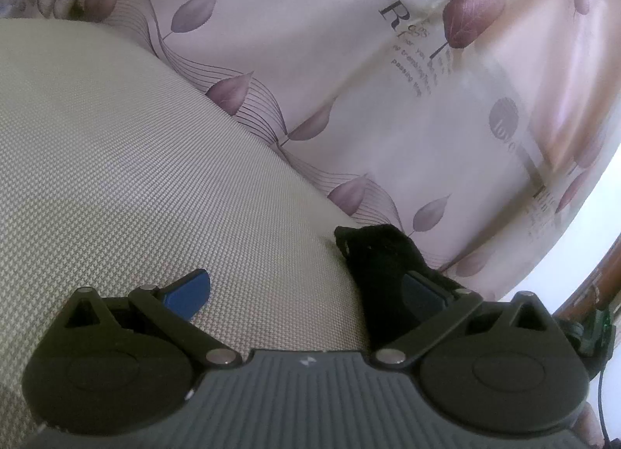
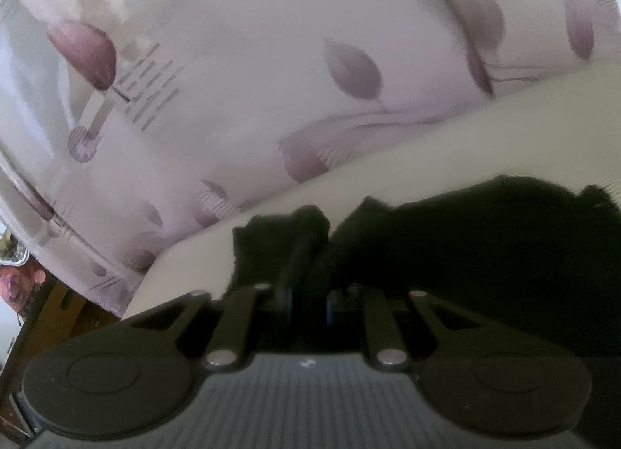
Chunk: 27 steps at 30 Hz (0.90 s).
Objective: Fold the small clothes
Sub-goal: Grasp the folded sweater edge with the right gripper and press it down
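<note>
On pink curtain (image 1: 349,72): "R", "love"; black garment (image 1: 382,255) below

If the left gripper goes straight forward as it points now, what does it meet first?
Probably the beige woven surface ahead of the open left gripper; the black garment covers only its right finger. Depth is unclear.
</note>
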Each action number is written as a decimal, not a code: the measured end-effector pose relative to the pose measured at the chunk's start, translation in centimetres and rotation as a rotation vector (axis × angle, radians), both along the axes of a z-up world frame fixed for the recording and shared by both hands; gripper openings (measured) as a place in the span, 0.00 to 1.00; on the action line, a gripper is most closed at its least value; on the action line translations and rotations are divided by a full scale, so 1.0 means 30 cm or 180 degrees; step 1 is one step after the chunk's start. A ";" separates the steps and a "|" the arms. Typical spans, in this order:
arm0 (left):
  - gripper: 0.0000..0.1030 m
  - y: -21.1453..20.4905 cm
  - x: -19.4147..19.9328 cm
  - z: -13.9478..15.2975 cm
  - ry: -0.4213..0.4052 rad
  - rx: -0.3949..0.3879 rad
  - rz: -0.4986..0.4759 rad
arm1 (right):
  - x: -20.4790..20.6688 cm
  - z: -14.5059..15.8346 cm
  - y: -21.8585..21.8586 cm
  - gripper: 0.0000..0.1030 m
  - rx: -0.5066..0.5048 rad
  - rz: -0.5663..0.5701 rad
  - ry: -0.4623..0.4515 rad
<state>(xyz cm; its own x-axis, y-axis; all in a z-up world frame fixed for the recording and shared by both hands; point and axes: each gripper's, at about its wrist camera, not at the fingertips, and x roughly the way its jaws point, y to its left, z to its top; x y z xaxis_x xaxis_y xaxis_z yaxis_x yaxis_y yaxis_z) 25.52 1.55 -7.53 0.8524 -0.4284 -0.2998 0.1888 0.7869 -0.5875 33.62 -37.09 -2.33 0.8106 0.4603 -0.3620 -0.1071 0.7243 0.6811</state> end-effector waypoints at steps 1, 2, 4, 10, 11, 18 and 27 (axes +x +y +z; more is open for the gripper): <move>1.00 -0.001 0.001 0.000 0.0002 0.0003 0.0000 | -0.003 -0.003 -0.014 0.14 0.0004 -0.0006 -0.0003; 1.00 -0.001 0.001 0.000 0.0002 0.0006 0.0000 | -0.003 -0.003 -0.027 0.14 0.0006 -0.0011 -0.0005; 1.00 -0.001 0.002 0.000 0.0003 0.0019 -0.0005 | 0.002 -0.001 -0.054 0.14 0.0008 -0.0025 -0.0016; 1.00 0.002 0.006 -0.001 0.0010 0.0035 -0.0020 | 0.009 -0.010 -0.128 0.14 0.0027 -0.0039 -0.0025; 1.00 0.002 0.006 -0.001 0.0009 0.0036 -0.0019 | 0.007 -0.014 -0.142 0.14 0.0033 -0.0054 -0.0020; 1.00 0.005 0.010 0.000 0.0011 0.0046 -0.0024 | -0.002 -0.053 -0.198 0.14 0.0097 -0.0112 0.0018; 1.00 0.011 0.014 -0.002 0.0016 0.0072 -0.0036 | 0.011 -0.101 -0.204 0.27 0.0520 0.0018 0.0123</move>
<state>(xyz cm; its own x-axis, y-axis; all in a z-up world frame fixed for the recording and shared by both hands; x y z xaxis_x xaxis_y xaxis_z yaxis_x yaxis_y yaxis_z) 25.92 1.89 -7.61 0.8460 -0.4311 -0.3138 0.1949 0.7978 -0.5706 33.94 -43.21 -5.37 0.7947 0.5202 -0.3128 -0.0823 0.6029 0.7935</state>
